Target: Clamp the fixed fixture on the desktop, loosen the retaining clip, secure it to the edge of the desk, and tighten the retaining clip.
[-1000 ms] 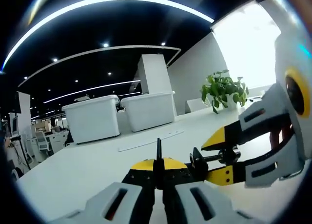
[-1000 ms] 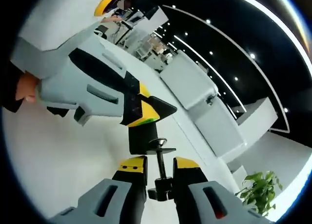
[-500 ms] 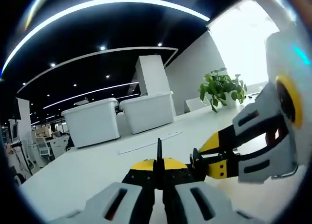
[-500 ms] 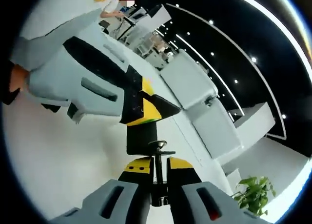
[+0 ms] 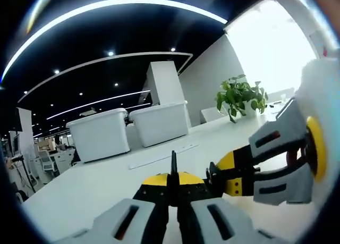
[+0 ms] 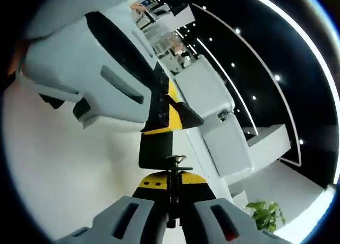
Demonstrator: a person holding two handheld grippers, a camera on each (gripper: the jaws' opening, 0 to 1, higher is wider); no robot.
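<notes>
Closing on the screw: right gripper [image 6: 170, 186] is now pinching the fixture's threaded rod [image 6: 171, 193], its jaws having narrowed from a second ago; loosening looks ready to begin
Holding: left gripper [image 5: 171, 181] is gripping the black metal fixture [image 5: 172, 169] above the smooth white worktop [image 5: 95, 183]
Shapes: rod is slim, with a cross-handle; yellow pads are looking rubbery

Open-plan office — long white desk [image 5: 95, 185], potted plant [image 5: 239, 98], distant workstations [image 5: 48, 153].
</notes>
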